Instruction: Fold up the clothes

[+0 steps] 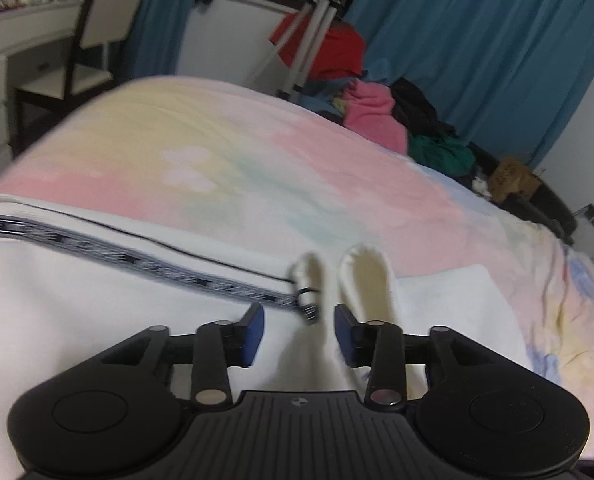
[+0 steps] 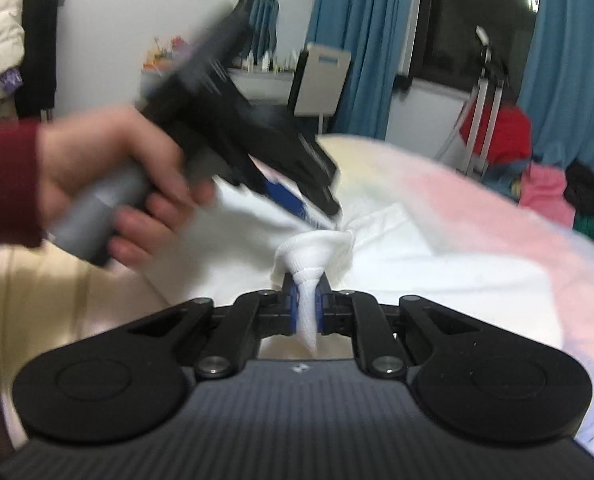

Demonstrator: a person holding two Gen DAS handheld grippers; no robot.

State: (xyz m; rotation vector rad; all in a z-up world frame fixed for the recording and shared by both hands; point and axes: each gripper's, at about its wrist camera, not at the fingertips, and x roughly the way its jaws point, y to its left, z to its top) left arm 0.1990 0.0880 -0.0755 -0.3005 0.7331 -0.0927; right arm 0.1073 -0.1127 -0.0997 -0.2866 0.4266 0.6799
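On the bed [image 1: 225,136], spread with a pastel quilt, the white garment [image 1: 97,312] lies directly ahead of and beneath both tools, and the next fold seems to turn on the bunched end where they meet. The left hand-held gripper [image 1: 299,334] hangs over that cloth with its blue pads [image 1: 255,332] parted and nothing pinched between them; two rounded white loops of fabric, cuffs or hem ends by the look of them, rise just beyond its tips. A dark patterned stripe [image 1: 145,266] runs along the garment from the far left of the left wrist view down towards those tips, which suggests the garment's long axis lies leftward and away from this tool. The right hand-held gripper [image 2: 305,308] is clamped on a twisted white tuft of the same garment, the cloth flaring into a knot just past its jaws. From the right wrist view, the left tool, gripped by a hand [image 2: 109,184] in a dark red sleeve, slants down to the cloth just beyond that knot, so both arms are about equally near. Soft, thick and wrinkled, the fabric looks knitted; motion blur hides finer detail.
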